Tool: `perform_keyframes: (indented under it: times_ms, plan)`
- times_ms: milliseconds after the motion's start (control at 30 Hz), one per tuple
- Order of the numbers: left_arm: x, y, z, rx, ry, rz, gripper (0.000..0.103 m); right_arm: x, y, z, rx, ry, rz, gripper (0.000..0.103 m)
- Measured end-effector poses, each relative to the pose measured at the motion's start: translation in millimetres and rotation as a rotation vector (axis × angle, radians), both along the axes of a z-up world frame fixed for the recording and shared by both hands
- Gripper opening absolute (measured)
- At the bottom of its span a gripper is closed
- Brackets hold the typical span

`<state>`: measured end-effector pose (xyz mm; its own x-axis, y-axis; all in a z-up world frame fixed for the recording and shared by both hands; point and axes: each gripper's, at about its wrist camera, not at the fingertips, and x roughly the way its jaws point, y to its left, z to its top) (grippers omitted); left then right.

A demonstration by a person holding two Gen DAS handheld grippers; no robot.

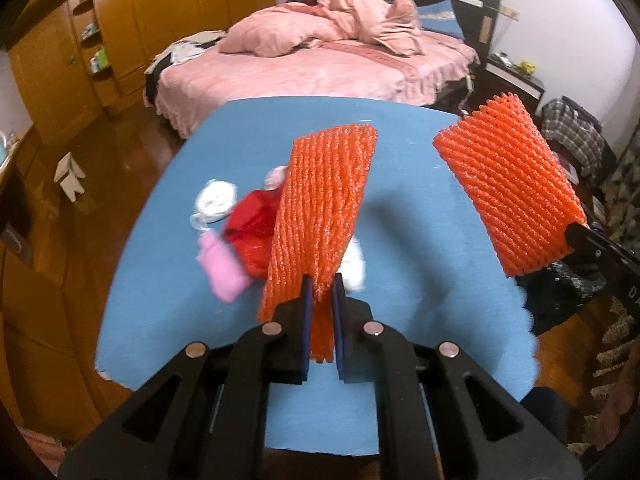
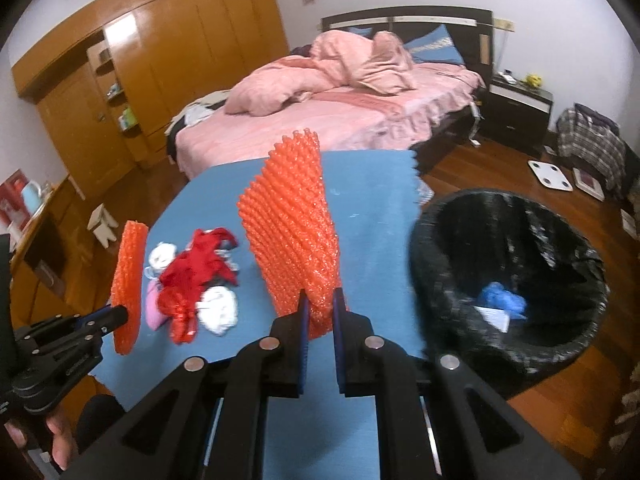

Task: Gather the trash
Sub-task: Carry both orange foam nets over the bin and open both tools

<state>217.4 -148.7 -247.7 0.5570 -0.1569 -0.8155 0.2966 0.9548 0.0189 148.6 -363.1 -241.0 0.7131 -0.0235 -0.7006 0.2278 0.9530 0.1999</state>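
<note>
My left gripper (image 1: 321, 296) is shut on an orange foam net sleeve (image 1: 320, 204) and holds it up above the blue table (image 1: 400, 240). My right gripper (image 2: 320, 312) is shut on a second orange foam net sleeve (image 2: 292, 224), also lifted; it shows at the right of the left wrist view (image 1: 508, 184). The left gripper (image 2: 120, 314) with its sleeve (image 2: 128, 284) shows at the left of the right wrist view. On the table lie a red plastic bag (image 2: 192, 276), white crumpled tissues (image 2: 218, 310) and a pink piece (image 1: 222, 270).
A bin lined with a black bag (image 2: 508, 276) stands at the table's right edge, with blue trash and paper inside. A pink bed (image 2: 340, 112) is behind the table. Wooden wardrobes (image 2: 160, 64) line the left wall. A nightstand (image 2: 516, 112) and a scale (image 2: 550, 176) are at the right.
</note>
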Motion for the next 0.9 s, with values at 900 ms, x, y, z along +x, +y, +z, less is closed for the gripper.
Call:
perform_keyframes:
  times_ms: [900]
  plan:
    - [-2.0,-263.3,-25.2,-0.033,0.040,-0.322,0.009,-27.8,-218.3,-43.0,-0.026,0.071,-0.281,0.011]
